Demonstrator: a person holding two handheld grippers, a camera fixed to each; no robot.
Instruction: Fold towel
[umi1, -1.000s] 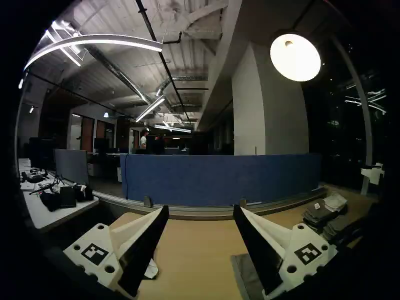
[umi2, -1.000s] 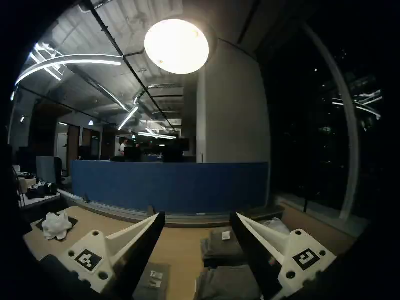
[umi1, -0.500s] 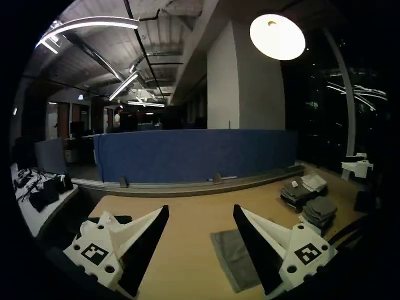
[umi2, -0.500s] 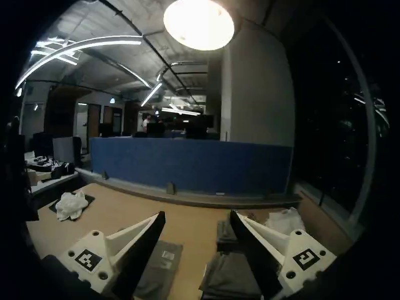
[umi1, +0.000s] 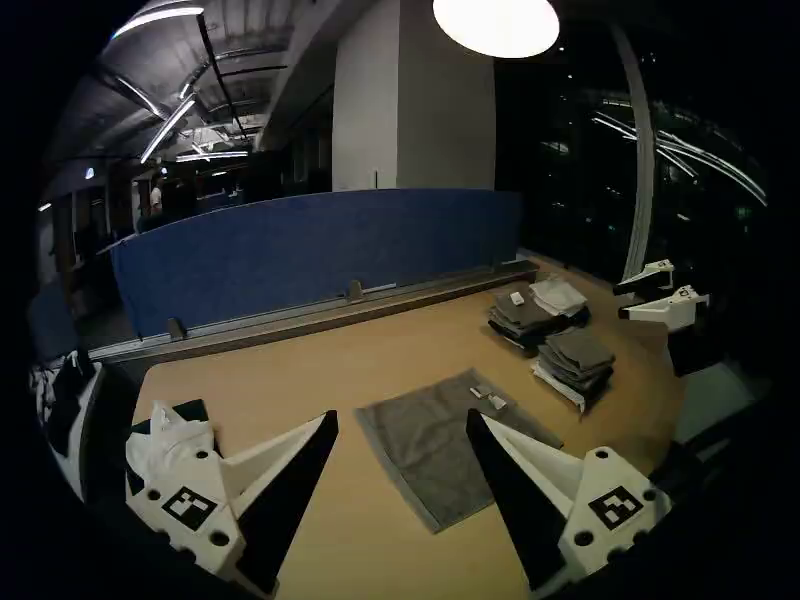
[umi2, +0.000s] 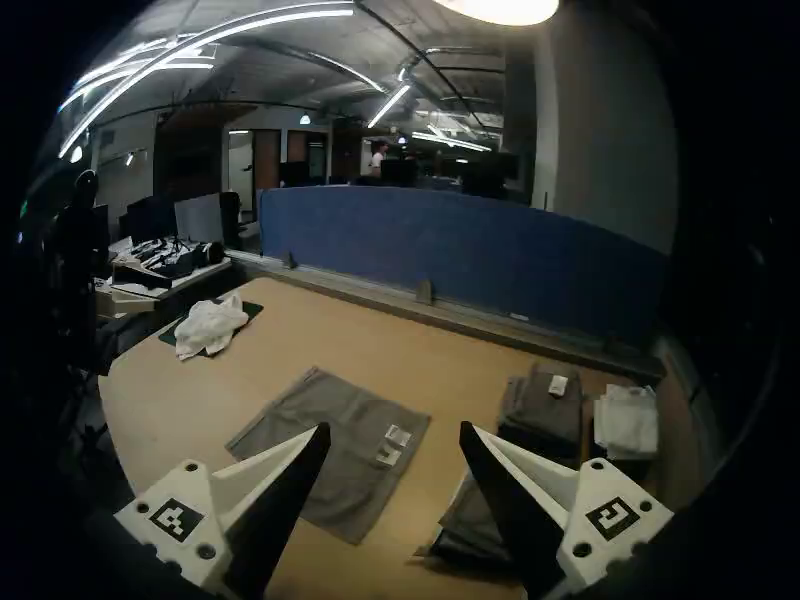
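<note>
A grey towel (umi1: 440, 450) is spread flat on the wooden table (umi1: 300, 370). The left gripper (umi1: 400, 414) is held wide open, pointed at the towel, with nothing gripped. The right gripper (umi2: 394, 428) is likewise held wide open and empty. Stacks of folded towels (umi1: 572, 360) are set near the towel, and a white cloth (umi2: 208, 324) is left well apart.

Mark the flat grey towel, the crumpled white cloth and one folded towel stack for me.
flat grey towel (umi2: 330, 450), right gripper view, middle of the spread cloth.
crumpled white cloth (umi2: 210, 322), right gripper view, centre of the heap.
folded towel stack (umi1: 577, 352), left gripper view, top towel.
</note>
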